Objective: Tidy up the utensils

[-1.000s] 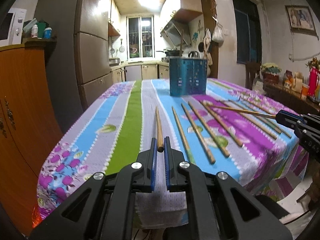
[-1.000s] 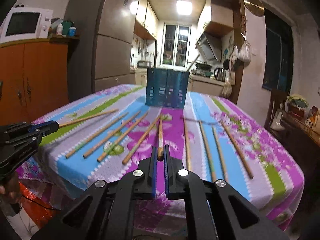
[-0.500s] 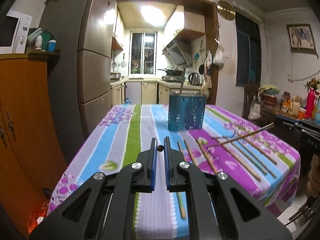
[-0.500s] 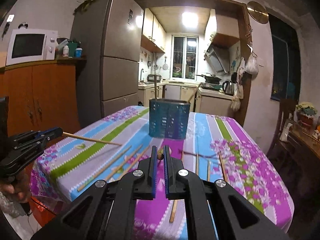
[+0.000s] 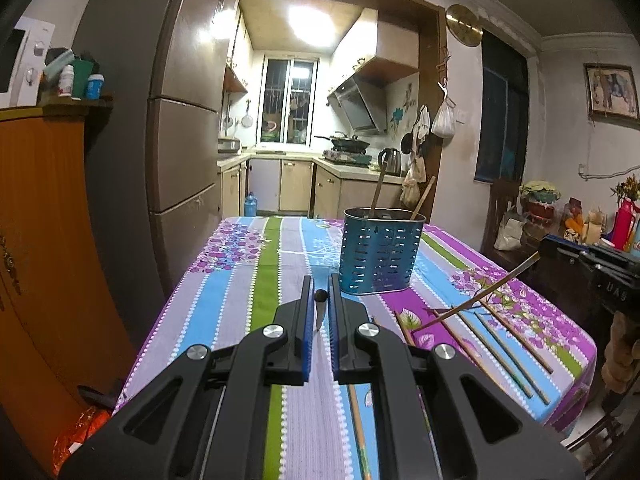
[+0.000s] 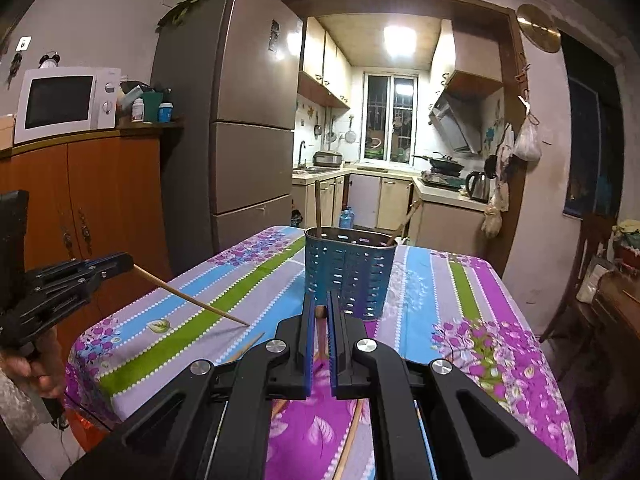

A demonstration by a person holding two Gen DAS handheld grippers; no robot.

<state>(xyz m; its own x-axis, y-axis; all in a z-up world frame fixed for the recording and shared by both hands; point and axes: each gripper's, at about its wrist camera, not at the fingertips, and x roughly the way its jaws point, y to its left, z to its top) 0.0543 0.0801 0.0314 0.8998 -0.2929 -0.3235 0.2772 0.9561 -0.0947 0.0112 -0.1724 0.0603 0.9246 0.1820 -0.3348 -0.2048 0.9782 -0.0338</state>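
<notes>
Table under striped floral cloth (image 5: 248, 276), kitchen and tall grey refrigerator (image 6: 248, 120) behind. Blue perforated metal utensil holder (image 5: 380, 256) on the cloth, two utensils inside; loose wooden chopsticks (image 5: 500, 340) beside it. Since earlier, both tongs have risen off the cloth. Left gripper (image 5: 320, 300) and right gripper (image 6: 319, 312) each pinch one chopstick, tip slanting down.

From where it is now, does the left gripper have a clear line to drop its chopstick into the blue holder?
Probably yes: the left gripper holds a chopstick lifted off the table, and the blue holder ahead has an open top with room beside two utensils.
</notes>
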